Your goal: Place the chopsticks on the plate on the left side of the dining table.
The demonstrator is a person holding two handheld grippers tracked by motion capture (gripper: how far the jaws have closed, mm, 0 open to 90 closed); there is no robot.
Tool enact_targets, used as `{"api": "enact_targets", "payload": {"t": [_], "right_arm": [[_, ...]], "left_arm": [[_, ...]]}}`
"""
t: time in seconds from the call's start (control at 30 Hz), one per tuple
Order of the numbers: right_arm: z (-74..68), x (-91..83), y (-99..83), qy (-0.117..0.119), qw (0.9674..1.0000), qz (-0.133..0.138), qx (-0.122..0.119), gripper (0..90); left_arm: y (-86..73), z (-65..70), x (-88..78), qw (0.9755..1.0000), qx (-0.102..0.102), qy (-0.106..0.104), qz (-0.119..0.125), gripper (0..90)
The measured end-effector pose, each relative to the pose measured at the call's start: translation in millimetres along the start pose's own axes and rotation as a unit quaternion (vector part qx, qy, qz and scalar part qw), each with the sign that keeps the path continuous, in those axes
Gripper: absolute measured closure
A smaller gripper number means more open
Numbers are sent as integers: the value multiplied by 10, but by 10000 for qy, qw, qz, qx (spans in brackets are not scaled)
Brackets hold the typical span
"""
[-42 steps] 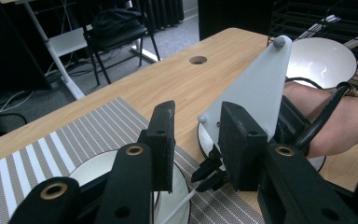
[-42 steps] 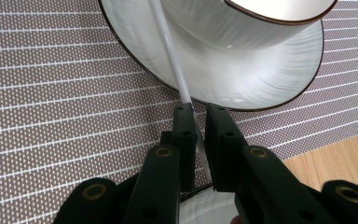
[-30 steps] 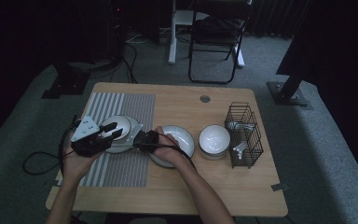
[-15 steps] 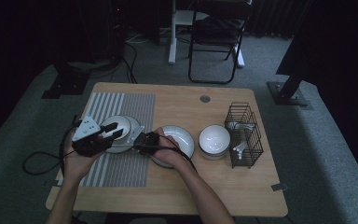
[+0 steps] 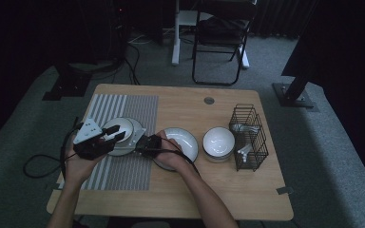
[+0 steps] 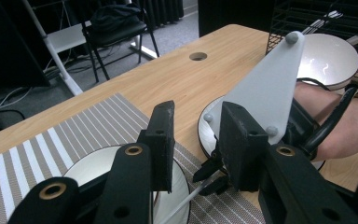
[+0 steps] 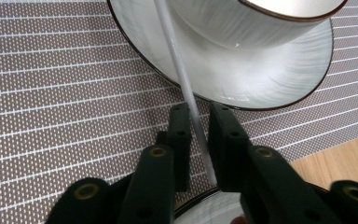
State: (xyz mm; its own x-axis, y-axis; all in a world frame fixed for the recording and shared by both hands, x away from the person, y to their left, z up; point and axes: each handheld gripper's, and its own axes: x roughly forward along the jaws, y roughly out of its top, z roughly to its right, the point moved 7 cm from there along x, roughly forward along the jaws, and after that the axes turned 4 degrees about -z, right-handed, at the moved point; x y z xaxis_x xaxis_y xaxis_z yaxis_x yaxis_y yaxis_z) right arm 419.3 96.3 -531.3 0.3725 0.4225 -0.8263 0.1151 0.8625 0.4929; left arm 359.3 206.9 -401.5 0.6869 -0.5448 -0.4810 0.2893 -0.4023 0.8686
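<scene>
My right gripper [image 7: 196, 140] jaws just closed again around the white stick [image 7: 179, 70] leaning on the plate [image 7: 261, 79], narrow gap, barely gripping; placement unfinished, I reckon.

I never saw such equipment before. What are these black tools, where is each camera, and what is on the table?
A person holds a two-jaw gripper in each hand. One camera looks down from above; one rides on each gripper.

On the table lie a striped mat, a plate, a bowl and a wire rack. On the mat a second bowl stands on a plate.

The right gripper has a thin white stick between its jaws. The left gripper holds nothing.
</scene>
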Motion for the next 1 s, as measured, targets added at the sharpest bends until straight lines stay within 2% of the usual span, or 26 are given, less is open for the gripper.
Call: {"api": "enact_targets", "payload": {"t": [0.27, 0.5, 1.0], "right_arm": [[7, 1, -3, 26, 10000, 14, 29, 805], [5, -9, -7, 14, 10000, 18, 26, 758], [-73, -222, 32, -42, 9994, 340, -37, 699]], "left_arm": [[6, 9, 12, 10000, 2, -12, -5, 668], [11, 14, 23, 10000, 14, -20, -10, 668], [16, 42, 72, 9999, 23, -85, -56, 667]]}}
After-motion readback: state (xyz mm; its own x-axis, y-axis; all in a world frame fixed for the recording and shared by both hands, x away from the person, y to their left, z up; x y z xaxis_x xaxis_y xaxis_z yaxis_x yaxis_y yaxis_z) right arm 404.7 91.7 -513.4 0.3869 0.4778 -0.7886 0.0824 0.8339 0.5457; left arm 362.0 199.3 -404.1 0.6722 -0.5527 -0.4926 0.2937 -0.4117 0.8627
